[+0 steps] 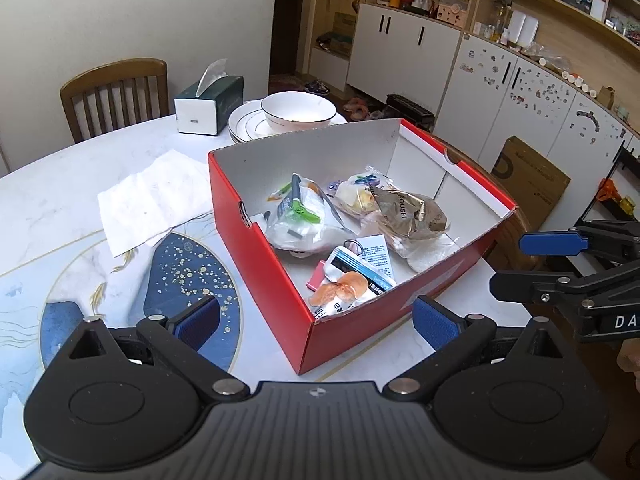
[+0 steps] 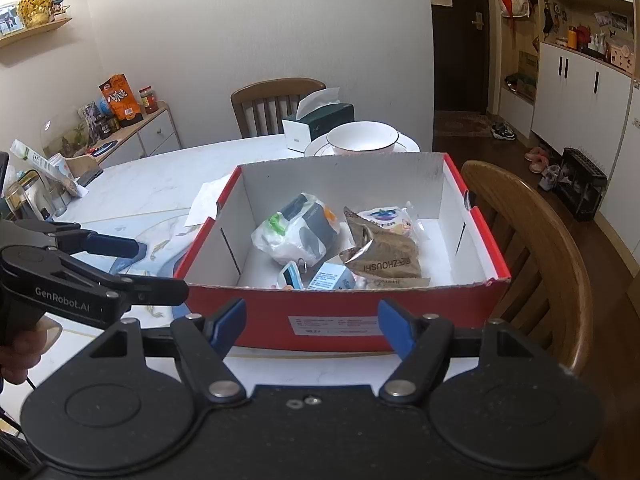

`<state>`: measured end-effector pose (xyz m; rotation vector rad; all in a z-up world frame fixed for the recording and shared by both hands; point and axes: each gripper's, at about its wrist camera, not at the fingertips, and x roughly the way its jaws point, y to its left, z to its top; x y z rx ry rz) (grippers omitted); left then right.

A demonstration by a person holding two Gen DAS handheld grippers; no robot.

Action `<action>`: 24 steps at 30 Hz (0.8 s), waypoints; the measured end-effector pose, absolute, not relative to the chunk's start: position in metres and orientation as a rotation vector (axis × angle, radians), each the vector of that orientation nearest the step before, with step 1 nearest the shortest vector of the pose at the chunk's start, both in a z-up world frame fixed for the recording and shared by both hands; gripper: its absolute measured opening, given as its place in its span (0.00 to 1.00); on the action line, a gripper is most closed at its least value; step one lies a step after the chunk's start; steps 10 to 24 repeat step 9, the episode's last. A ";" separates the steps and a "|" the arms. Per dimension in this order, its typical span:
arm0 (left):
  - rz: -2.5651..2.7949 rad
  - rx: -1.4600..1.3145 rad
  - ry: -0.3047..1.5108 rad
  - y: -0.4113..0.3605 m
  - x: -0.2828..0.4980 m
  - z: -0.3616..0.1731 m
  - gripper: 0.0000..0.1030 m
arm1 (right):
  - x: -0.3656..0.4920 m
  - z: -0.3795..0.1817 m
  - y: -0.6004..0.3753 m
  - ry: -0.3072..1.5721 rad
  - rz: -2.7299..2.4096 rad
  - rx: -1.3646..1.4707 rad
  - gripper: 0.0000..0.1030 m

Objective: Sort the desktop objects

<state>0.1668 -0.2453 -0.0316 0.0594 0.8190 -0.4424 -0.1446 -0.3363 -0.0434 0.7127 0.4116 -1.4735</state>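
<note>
Both my jaws wide, nothing held: left gripper (image 1: pixel 316 316) off the red box's (image 2: pixel 340 320) near corner, right gripper (image 2: pixel 312 326) at its near long wall. Snack packets (image 1: pixel 404 216) piled loose inside the box. Risk, I reckon: crinkly bags slip or snag neighbours; low approach clips the wall, shoves box toward bowl (image 1: pixel 298 110) behind it.

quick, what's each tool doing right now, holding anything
left tool: open, holding nothing, near corner of the red box between its fingers but untouched.
right tool: open, holding nothing, facing the box's front wall.
</note>
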 end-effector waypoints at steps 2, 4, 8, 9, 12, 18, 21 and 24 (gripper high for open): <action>-0.443 0.058 0.819 -0.245 0.167 -0.032 1.00 | -0.144 -0.043 -0.336 0.409 -1.476 0.714 0.70; -0.447 0.061 0.815 -0.244 0.166 -0.032 1.00 | -0.143 -0.043 -0.336 0.406 -1.478 0.715 0.70; -0.446 0.060 0.809 -0.241 0.166 -0.031 1.00 | -0.140 -0.043 -0.337 0.408 -1.484 0.717 0.70; -0.445 0.058 0.810 -0.240 0.166 -0.031 1.00 | -0.138 -0.042 -0.337 0.410 -1.484 0.718 0.70; -0.445 0.058 0.810 -0.240 0.166 -0.031 1.00 | -0.138 -0.042 -0.337 0.410 -1.484 0.718 0.70; -0.445 0.058 0.810 -0.240 0.166 -0.031 1.00 | -0.138 -0.042 -0.337 0.410 -1.484 0.718 0.70; -0.445 0.058 0.810 -0.240 0.166 -0.031 1.00 | -0.138 -0.042 -0.337 0.410 -1.484 0.718 0.70; -0.445 0.058 0.810 -0.240 0.166 -0.031 1.00 | -0.138 -0.042 -0.337 0.410 -1.484 0.718 0.70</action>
